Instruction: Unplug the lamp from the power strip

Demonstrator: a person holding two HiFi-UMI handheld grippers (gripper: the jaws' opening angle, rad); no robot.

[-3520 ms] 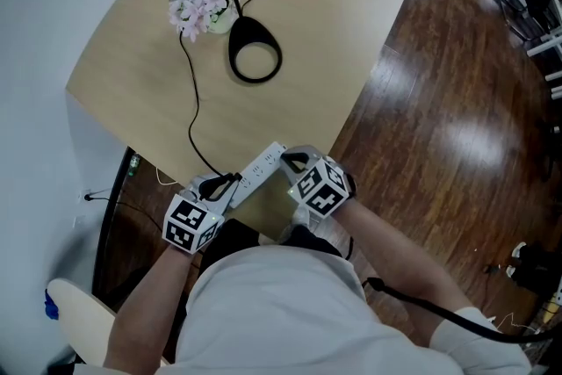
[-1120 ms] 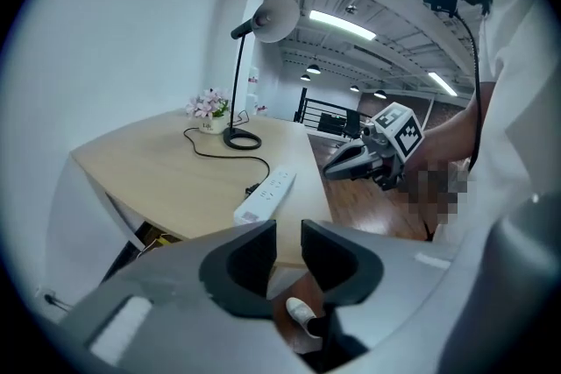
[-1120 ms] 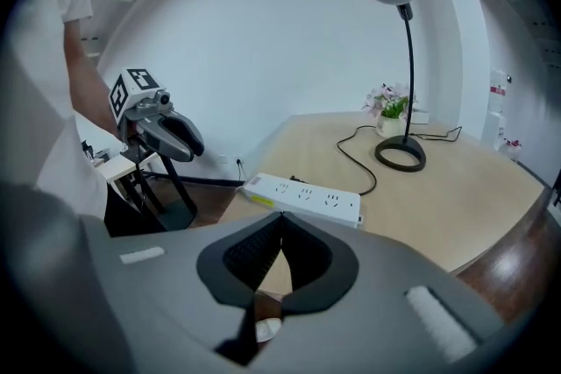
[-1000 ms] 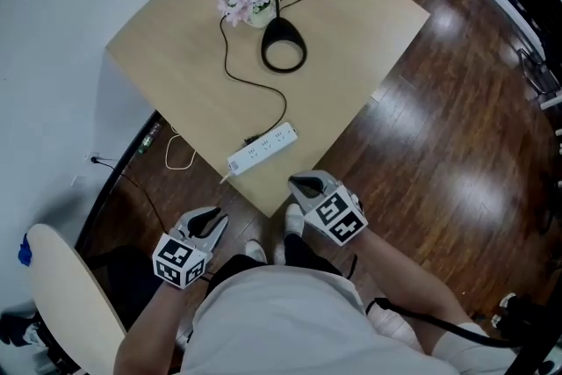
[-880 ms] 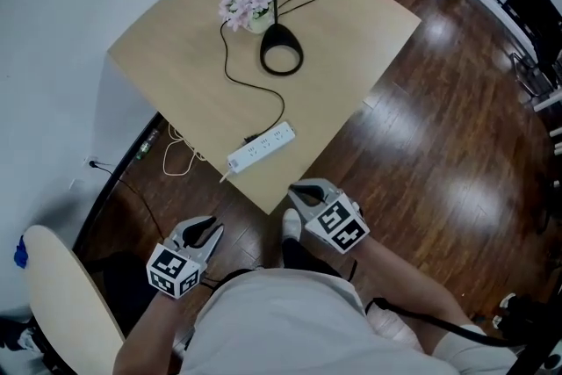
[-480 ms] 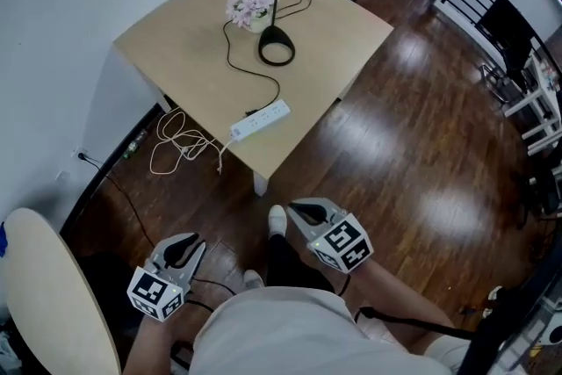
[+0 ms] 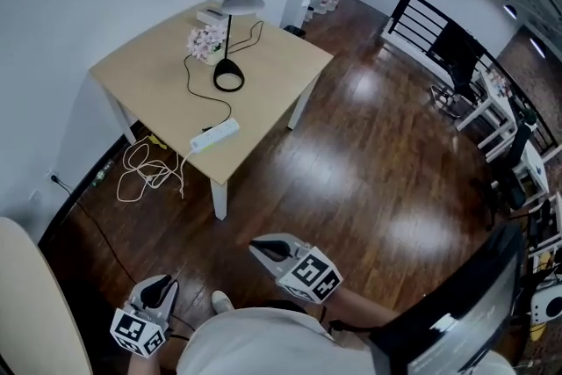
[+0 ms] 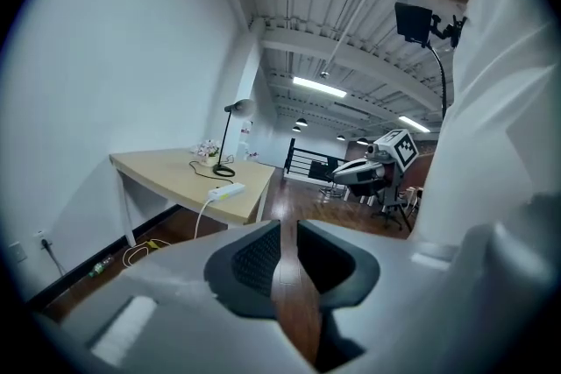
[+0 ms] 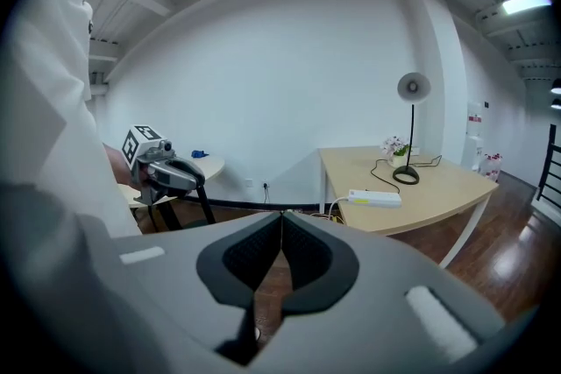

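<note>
Table (image 7: 149, 70) farther off than before; left gripper (image 7: 164, 282) closing, empty; right gripper (image 7: 257, 246) together.

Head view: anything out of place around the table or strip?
Nothing damaged or spilled. The power strip lies askew at the near edge of the table, its white cable dropping into a loose tangle on the floor beside a table leg: a possible snag. The lamp stands upright.
</note>
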